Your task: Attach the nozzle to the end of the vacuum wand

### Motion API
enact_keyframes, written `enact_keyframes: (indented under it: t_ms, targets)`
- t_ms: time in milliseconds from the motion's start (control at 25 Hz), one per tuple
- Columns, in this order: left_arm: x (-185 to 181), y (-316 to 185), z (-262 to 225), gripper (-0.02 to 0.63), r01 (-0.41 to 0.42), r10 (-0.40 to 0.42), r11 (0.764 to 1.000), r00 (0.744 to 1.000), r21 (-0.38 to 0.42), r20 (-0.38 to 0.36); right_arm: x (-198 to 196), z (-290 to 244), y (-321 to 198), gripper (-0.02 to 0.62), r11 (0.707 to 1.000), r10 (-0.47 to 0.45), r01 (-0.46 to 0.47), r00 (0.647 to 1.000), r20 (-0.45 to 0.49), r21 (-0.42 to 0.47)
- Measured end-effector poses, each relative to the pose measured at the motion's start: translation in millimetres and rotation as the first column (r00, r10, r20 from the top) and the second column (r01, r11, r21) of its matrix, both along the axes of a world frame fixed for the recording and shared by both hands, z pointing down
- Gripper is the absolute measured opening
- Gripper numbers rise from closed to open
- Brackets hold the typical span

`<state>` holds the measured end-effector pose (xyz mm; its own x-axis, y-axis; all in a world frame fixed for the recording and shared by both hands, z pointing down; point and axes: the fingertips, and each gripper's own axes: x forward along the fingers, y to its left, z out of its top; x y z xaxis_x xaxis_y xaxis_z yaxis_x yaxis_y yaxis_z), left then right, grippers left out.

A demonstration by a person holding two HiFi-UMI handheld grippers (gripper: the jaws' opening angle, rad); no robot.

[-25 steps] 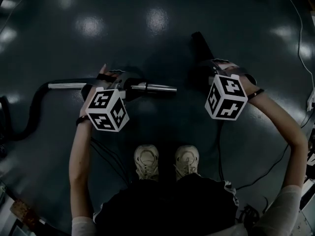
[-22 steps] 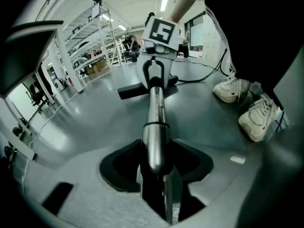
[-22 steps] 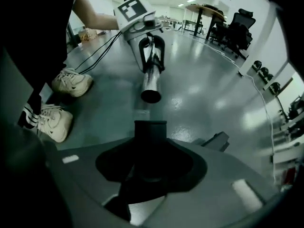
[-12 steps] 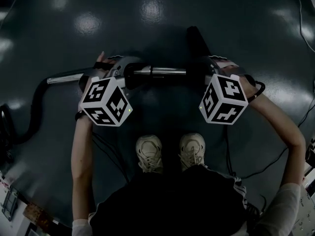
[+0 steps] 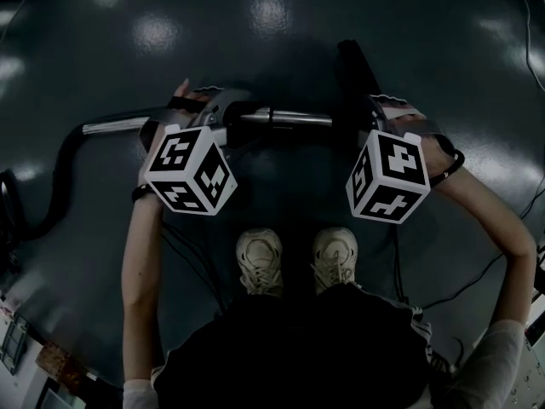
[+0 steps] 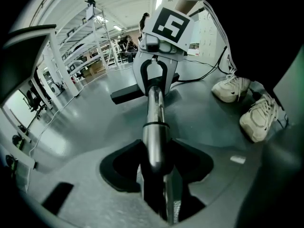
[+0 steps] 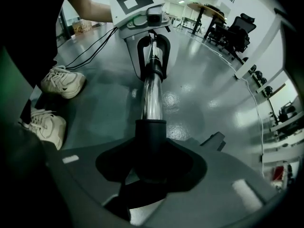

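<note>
Pinch on wand [image 6: 153, 127] with left tongs [image 6: 154, 161], pinch on nozzle [image 7: 151, 137] with right tongs [image 7: 151, 169]. Keep both in line between tongs; push together till snug.

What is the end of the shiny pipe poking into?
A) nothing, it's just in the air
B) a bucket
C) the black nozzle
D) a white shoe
C: in the right gripper view, the shiny pipe runs straight into the round collar of the black nozzle.
</note>
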<state>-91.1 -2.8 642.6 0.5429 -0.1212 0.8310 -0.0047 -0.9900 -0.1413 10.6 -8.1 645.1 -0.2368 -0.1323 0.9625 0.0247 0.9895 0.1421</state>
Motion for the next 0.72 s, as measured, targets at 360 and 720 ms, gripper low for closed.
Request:
enact_keyframes:
  t_ms: [360,720]
  targets:
    - [2.9,-0.1,5.7,0.198,0.012,-0.012,0.999,1.000,0.044,-0.008,-14.7,3.2,2.3,0.186,1.000,0.006,-0.005,0.998,-0.070,0.012]
    - [24.5,-4.1,10.3,0.199,0.033,-0.029,0.997,0.998,0.063,-0.063,-48.1,3.5,0.4,0.194,0.998,-0.049,0.045,0.995,0.082,0.046]
